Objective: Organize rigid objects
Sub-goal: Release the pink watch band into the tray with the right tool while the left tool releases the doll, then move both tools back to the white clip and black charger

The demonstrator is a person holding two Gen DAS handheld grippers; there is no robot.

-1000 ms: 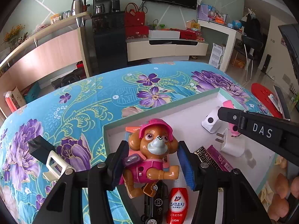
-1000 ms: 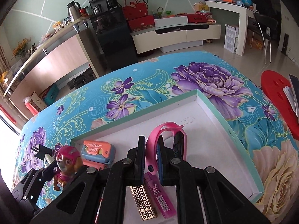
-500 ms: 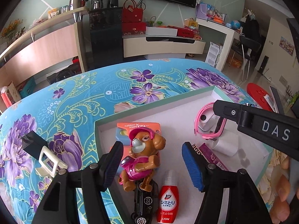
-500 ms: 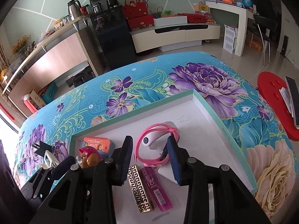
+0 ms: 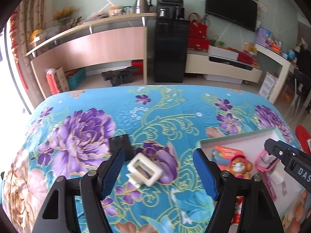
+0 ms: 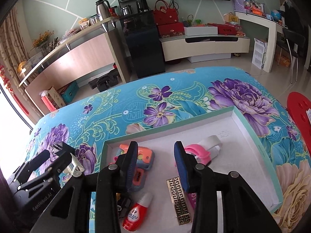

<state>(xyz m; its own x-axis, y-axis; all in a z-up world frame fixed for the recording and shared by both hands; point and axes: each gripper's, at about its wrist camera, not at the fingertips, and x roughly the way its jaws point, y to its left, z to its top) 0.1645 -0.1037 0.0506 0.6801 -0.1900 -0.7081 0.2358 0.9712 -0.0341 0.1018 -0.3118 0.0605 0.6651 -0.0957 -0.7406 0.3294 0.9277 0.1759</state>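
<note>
My left gripper point(image 5: 158, 171) is open and empty above a white plastic clip point(image 5: 144, 169) lying on the floral cloth, with a black block point(image 5: 120, 145) just behind it. The pink dog toy point(image 5: 239, 166) lies in the white tray point(image 5: 239, 138) at the right. My right gripper point(image 6: 156, 166) is open and empty over the tray point(image 6: 258, 141). Under it lie an orange toy knife point(image 6: 143, 157), a pink wristband point(image 6: 197, 151), a gold patterned lighter point(image 6: 179, 200) and a red bottle point(image 6: 134, 215).
The table is covered by a blue floral cloth point(image 5: 159, 108). A white charger point(image 6: 211, 141) lies by the wristband. A small black toy car point(image 6: 124, 205) is in the tray's near corner. A red stool point(image 6: 299, 106) stands off the right edge.
My left gripper let go of the dog toy in the tray and swung left over the white clip. My right gripper released the pink wristband and opened.
</note>
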